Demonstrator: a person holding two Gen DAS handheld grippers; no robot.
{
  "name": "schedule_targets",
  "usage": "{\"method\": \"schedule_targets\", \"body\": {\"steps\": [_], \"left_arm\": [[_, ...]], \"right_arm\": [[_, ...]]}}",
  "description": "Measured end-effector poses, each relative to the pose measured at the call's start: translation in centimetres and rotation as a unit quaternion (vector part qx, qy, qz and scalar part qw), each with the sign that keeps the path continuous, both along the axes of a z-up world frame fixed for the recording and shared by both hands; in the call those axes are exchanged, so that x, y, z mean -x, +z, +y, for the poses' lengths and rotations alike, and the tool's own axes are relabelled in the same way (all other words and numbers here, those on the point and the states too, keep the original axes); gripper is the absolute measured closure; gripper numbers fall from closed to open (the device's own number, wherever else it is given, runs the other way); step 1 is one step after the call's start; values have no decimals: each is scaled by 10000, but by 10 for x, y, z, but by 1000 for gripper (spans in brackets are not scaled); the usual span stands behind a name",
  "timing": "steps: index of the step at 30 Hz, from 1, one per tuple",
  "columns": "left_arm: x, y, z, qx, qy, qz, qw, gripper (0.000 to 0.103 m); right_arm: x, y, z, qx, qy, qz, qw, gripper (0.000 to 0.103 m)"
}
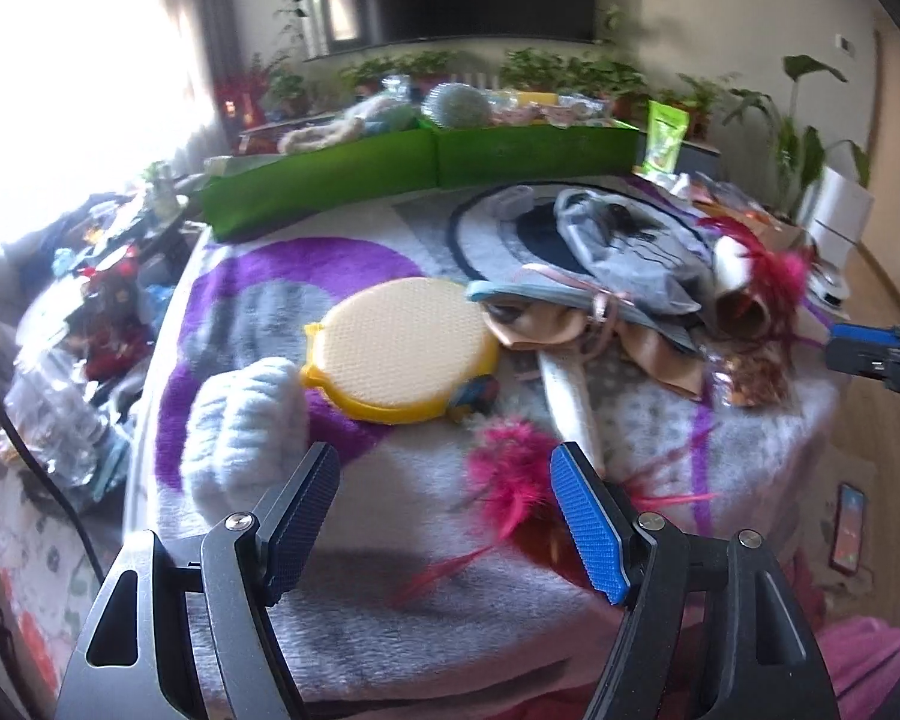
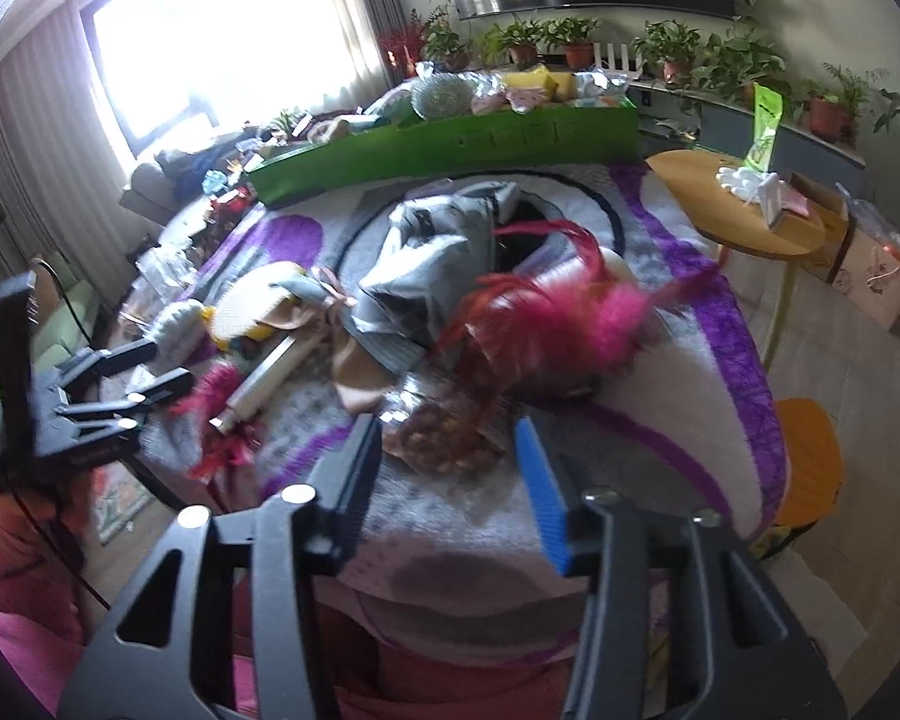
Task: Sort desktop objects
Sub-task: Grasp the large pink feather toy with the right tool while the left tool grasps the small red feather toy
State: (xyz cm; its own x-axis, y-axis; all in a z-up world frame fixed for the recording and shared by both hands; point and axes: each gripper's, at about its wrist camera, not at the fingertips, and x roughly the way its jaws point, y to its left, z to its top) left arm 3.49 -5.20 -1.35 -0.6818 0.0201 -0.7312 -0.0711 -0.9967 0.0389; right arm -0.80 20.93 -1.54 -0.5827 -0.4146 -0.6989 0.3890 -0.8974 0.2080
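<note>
Snack bag [image 2: 444, 438] lies between the right claw's [image 2: 450, 462] parted jaws, blurred leftward.

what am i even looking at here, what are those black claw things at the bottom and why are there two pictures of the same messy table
The claws are two hand-held grippers; a person holds one in each hand, and no robot arm is involved. Each carries a wide-angle camera looking forward along its two fingers, so you get one picture per hand.

The left gripper fills the bottom of the left hand's picture. Its jaws stand apart with nothing between them. The right gripper fills the bottom of the other picture, also holding nothing; its jaws are partly apart.

Both look at a fluffy purple and white blanket strewn with things to sort: a yellow round case, a pale blue fluffy item, pink feathers, grey clothing, a larger pink feather bunch and a clear bag of brown pieces. Green boxes stand at the far edge.
</note>
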Motion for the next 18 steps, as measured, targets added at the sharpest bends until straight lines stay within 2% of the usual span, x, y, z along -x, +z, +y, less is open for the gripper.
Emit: {"method": "schedule_targets", "body": {"steps": [5,11,18], "left_arm": [[10,-7,7,-245,-181,-180,9994,30],[19,-10,12,-369,-191,-298,9987,41],[22,-9,18,-310,-205,-238,9990,41]], "right_arm": [[8,-14,7,-42,-247,-208,9995,78],[18,-24,13,-139,-513,-292,9982,79],[30,-32,16,-162,-655,-327,9972,78]]}}
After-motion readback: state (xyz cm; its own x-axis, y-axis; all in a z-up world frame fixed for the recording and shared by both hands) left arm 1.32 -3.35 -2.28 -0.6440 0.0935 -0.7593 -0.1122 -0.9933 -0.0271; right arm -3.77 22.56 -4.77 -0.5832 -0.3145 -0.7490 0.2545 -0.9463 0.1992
